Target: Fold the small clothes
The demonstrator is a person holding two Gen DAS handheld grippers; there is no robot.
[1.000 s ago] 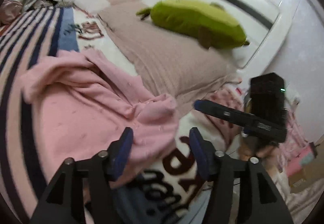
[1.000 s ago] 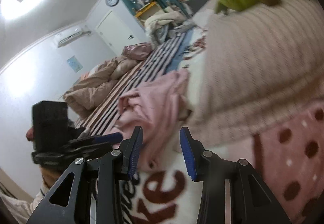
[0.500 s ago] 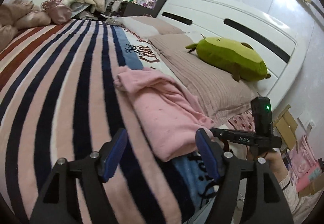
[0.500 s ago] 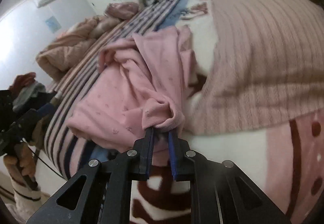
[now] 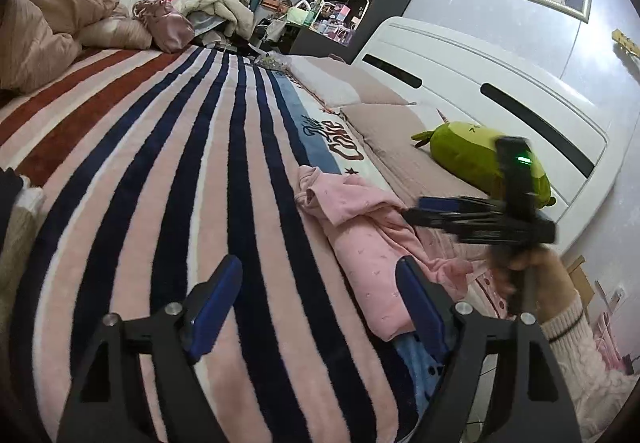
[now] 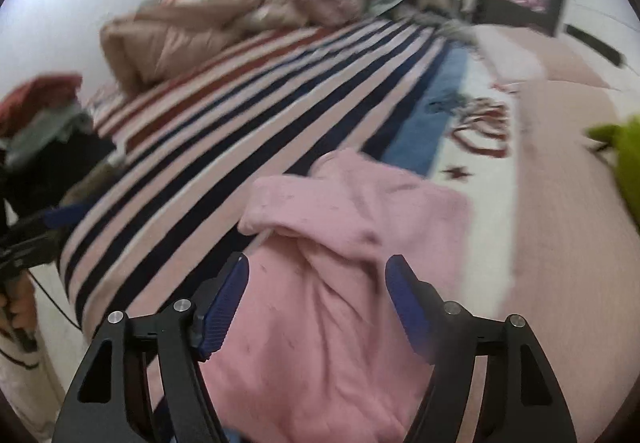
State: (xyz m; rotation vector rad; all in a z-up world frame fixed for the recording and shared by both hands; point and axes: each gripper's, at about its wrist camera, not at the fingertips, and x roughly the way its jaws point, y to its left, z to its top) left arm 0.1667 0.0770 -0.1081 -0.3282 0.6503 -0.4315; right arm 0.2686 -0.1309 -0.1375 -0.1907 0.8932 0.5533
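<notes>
Right gripper (image 6: pixel 316 303) just opened, pink garment (image 6: pixel 340 283) released onto striped blanket (image 5: pixel 160 183) — still rumpled, unfolded; left gripper (image 5: pixel 316 303) widening, empty, beside it.

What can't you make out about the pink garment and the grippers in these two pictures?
- Pink garment: right wrist view is motion-blurred, so its seams and which part lies uppermost can't be told.
- Its near end: left wrist view, hidden behind a finger of the left gripper.
- Right gripper: blurred in the left wrist view; its own view shows the jaws apart, having just opened, garment below.
</notes>
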